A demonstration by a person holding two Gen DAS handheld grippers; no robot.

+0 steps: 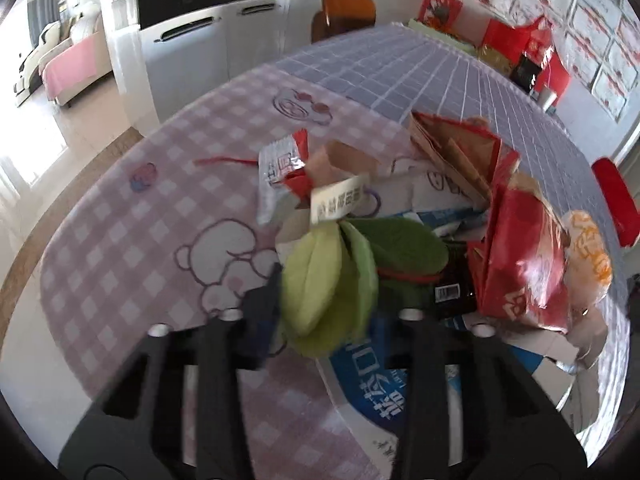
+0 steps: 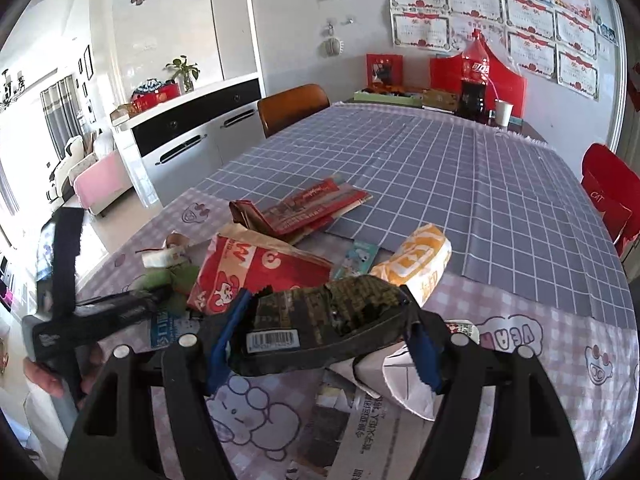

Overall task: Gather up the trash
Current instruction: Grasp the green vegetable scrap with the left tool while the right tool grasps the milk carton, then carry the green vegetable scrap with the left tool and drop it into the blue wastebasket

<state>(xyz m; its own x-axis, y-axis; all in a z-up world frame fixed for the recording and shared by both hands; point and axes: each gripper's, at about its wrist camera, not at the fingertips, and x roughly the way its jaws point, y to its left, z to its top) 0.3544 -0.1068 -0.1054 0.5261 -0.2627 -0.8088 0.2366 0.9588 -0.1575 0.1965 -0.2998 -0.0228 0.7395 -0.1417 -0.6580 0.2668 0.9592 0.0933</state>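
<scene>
On my worktop lies a grey-blue checked cloth [image 2: 460, 184] beside a pink checked cloth with bear drawings [image 2: 560, 320]. At the far end I see a dark cola bottle with red label [image 2: 474, 80], a white paper cup [image 2: 503, 113] and a brown wooden chair [image 2: 294, 106].

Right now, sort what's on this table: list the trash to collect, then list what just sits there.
Trash to collect:
- dark crumpled wrapper with barcode, in the right gripper
- green fabric leaves, in the left gripper
- red printed snack bag
- orange-and-white wrapper
- flattened red carton

Just lying about:
- cola bottle
- white paper cup
- brown chair
</scene>
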